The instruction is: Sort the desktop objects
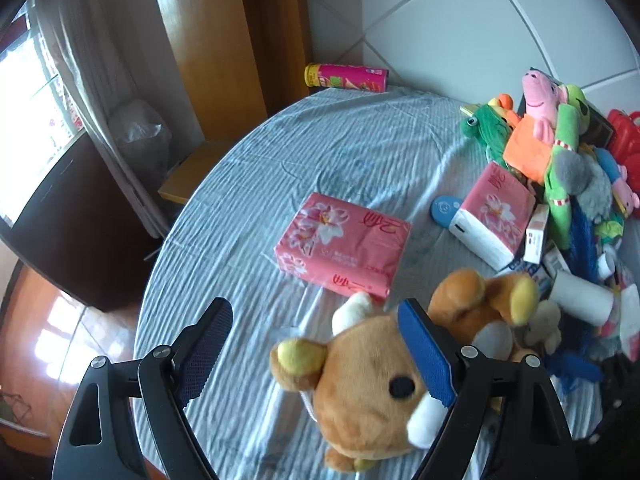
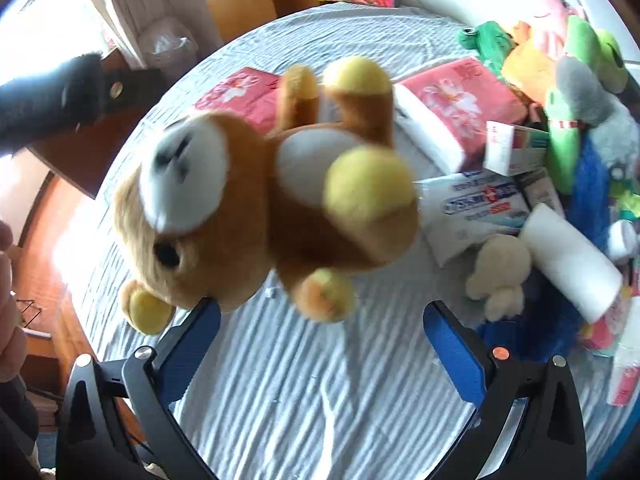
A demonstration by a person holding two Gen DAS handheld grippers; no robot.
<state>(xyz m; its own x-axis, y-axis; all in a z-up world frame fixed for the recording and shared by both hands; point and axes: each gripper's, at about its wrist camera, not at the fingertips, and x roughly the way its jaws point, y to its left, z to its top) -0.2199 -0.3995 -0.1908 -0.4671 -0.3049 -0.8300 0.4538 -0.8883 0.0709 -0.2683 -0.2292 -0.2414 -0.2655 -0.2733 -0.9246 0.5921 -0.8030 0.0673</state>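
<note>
While the brown plush bear (image 1: 372, 384) lies on the striped tabletop (image 1: 248, 184), the left tongs (image 1: 316, 344) stand wide open over its head, gripping nothing. From the right wrist view the bear (image 2: 256, 200) looks blurred, just beyond the right tongs (image 2: 320, 324), also spread open and empty. A pink tissue pack (image 1: 344, 240) lies just behind the bear; a toy pile (image 1: 560, 148) sits at the right.

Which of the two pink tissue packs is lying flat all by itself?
The pink tissue pack in the middle of the striped tablecloth lies flat and alone. The other tissue pack is tilted against the toy pile.
</note>
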